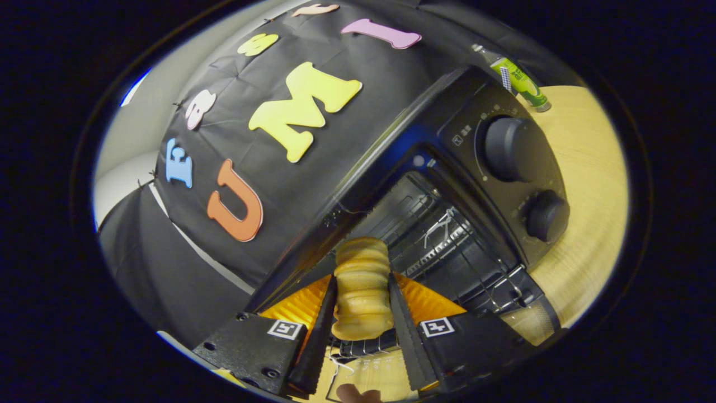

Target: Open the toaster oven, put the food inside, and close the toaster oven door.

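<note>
The black toaster oven [447, 117] stands just ahead, strongly tilted in the gripper view, with its door down and open. Its dark cavity and wire rack [442, 240] lie right beyond my fingers. My gripper [362, 296] is shut on a ridged, golden-brown piece of bread [362, 285], which stands upright between the two fingers at the mouth of the oven. The open door's glass [363, 375] shows below the bread, under the fingers. Two round black knobs [512, 148] sit on the oven's control panel, to the right of the opening.
A light wooden table [587, 184] carries the oven. A green bottle [517, 78] stands on the table behind the oven's far corner. The black cloth wall [268, 184] rises behind and to the left of the oven.
</note>
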`<state>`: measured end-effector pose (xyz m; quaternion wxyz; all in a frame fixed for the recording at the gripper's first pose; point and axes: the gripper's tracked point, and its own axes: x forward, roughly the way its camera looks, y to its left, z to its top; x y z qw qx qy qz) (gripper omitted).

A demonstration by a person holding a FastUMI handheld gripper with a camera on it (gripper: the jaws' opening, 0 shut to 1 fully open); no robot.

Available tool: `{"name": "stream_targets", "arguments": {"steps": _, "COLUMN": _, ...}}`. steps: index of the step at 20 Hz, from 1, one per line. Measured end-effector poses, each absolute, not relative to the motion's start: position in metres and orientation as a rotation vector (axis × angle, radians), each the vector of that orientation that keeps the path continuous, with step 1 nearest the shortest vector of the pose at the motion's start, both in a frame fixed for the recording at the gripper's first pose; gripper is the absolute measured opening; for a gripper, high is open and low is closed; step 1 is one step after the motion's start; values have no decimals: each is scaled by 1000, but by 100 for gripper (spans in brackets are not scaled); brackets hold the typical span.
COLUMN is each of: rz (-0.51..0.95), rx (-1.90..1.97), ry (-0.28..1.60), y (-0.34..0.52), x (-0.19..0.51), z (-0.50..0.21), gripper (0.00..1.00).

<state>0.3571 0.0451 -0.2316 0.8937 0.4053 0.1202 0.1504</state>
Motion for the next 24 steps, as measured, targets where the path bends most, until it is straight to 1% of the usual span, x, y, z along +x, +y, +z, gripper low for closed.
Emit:
{"name": "stream_targets", "arguments": {"steps": 3, "rz": 311, "rx": 841, "ry": 230, "y": 48, "x": 364, "z": -235, "gripper": 63}}
{"name": "stream_targets", "arguments": {"steps": 5, "rz": 323, "rx": 866, "ry": 220, "y": 51, "x": 364, "z": -235, "gripper": 65}}
{"name": "stream_targets", "arguments": {"steps": 7, "rz": 344, "rx": 852, "ry": 244, "y": 64, "x": 364, "z": -237, "gripper": 77}}
{"name": "stream_targets", "arguments": {"steps": 8, "rz": 310, "rx": 832, "ry": 240, "y": 55, "x": 356, "z": -236, "gripper": 84}}
{"name": "stream_targets", "arguments": {"steps": 10, "rz": 292, "rx": 821, "ry": 245, "y": 52, "x": 356, "z": -235, "gripper": 94}}
{"name": "stream_targets", "arguments": {"steps": 12, "rz": 301, "rx": 837, "ry": 272, "y": 53, "x": 344, "z": -233, "gripper": 95}}
{"name": "stream_targets", "arguments": {"steps": 16, "rz": 296, "rx": 818, "ry": 267, "y": 42, "x": 319, "z": -224, "gripper": 95}}
{"name": "stream_targets", "arguments": {"steps": 18, "rz": 271, "rx": 800, "ry": 285, "y": 31, "x": 302, "z": -224, "gripper": 95}}
{"name": "stream_targets", "arguments": {"steps": 20, "rz": 292, "rx": 768, "ry": 313, "y": 31, "x": 281, "z": -221, "gripper": 95}}
{"name": "stream_targets", "arguments": {"steps": 22, "rz": 285, "rx": 677, "ry": 348, "y": 24, "x": 262, "z": -224, "gripper": 97}}
{"name": "stream_targets", "arguments": {"steps": 24, "rz": 240, "rx": 563, "ry": 369, "y": 11, "x": 248, "z": -231, "gripper": 100}}
